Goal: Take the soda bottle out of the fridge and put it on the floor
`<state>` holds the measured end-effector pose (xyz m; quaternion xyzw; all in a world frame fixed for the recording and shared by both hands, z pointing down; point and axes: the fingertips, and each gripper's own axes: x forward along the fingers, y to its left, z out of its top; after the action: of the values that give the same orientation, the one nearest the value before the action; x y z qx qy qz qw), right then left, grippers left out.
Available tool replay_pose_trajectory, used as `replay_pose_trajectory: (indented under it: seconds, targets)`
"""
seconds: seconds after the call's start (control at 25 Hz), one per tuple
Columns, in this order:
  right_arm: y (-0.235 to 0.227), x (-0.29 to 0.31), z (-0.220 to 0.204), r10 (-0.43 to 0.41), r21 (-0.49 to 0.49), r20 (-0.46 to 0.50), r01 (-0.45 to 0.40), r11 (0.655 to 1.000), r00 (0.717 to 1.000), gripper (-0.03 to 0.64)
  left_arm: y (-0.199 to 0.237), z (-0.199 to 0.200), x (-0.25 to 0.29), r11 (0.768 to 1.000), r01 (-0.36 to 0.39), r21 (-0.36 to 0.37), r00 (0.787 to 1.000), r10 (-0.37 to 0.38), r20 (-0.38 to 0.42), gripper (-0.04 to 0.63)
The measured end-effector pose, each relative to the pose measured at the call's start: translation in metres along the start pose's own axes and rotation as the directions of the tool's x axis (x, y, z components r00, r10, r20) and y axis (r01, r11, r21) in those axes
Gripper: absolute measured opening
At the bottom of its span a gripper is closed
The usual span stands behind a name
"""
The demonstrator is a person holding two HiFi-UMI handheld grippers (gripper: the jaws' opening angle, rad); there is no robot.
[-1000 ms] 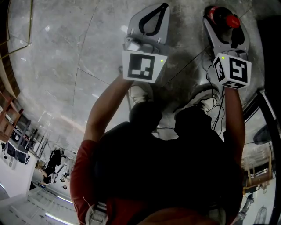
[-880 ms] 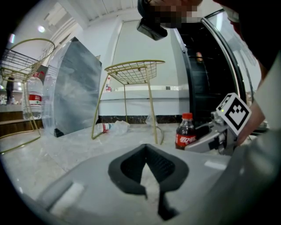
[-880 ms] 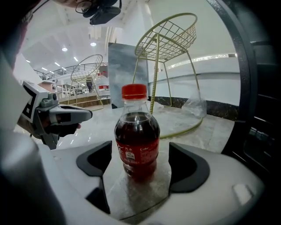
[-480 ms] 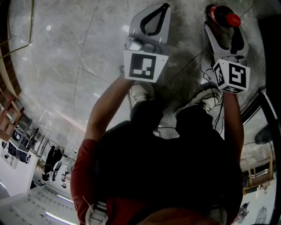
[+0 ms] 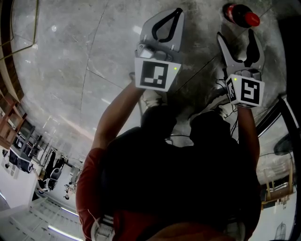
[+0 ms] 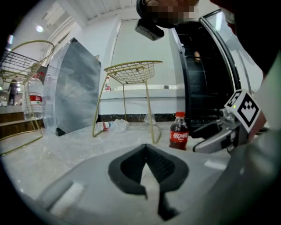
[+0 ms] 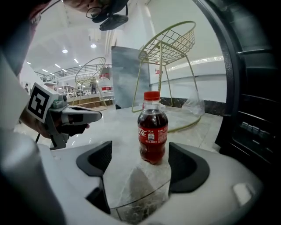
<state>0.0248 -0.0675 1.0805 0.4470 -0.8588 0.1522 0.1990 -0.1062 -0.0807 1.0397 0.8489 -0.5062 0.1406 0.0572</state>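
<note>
The soda bottle (image 5: pixel 241 15) (image 7: pixel 152 132), dark cola with a red cap and red label, stands upright on the marble floor (image 5: pixel 70 61). My right gripper (image 5: pixel 237 36) (image 7: pixel 140 163) is open just behind it; the bottle stands beyond the fingertips and nothing touches it. My left gripper (image 5: pixel 177 10) (image 6: pixel 146 147) hovers to the bottle's left, shut with its tips together on nothing. The left gripper view also shows the bottle (image 6: pixel 179 131) by the right gripper (image 6: pixel 206 137). The black fridge (image 6: pixel 202 88) (image 7: pixel 257 110) stands open on the right.
A gold wire stool (image 6: pixel 131 72) (image 7: pixel 169 44) stands beyond the bottle, with a grey slab (image 6: pixel 77 88) and another wire basket (image 6: pixel 17 57) further left. A crushed plastic bottle (image 6: pixel 107 126) lies on the floor. The person's shoes and cables (image 5: pixel 221 106) are below the grippers.
The right gripper has let go of the soda bottle and drawn back toward the person, leaving it standing on the floor. The left gripper has barely moved.
</note>
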Motion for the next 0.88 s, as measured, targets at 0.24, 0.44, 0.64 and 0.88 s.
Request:
replay_pose_trajectory:
  seconds: [0.24, 0.44, 0.64, 0.88]
  targets:
    - [0.01, -0.006, 0.0, 0.006, -0.038, 0.012, -0.005, 0.999, 1.0, 0.388, -0.018, -0.009, -0.016, 0.993, 0.044, 0.113, 0.999, -0.041, -0.023, -0.002]
    - [0.008, -0.005, -0.001, -0.009, -0.026, 0.002, 0.009, 1.0, 1.0, 0.388, -0.026, -0.018, -0.021, 0.995, 0.058, 0.083, 0.998, -0.055, -0.037, -0.002]
    - [0.008, -0.005, -0.002, -0.012, -0.029, 0.002, 0.012, 1.0, 1.0, 0.388, -0.026, -0.019, -0.02, 0.996, 0.06, 0.07, 0.998, -0.058, -0.03, -0.002]
    - [0.011, -0.005, -0.006, 0.001, -0.028, -0.009, -0.001, 1.0, 1.0, 0.387, -0.021, -0.02, -0.021, 0.997, 0.048, 0.06, 0.999, -0.047, -0.028, -0.002]
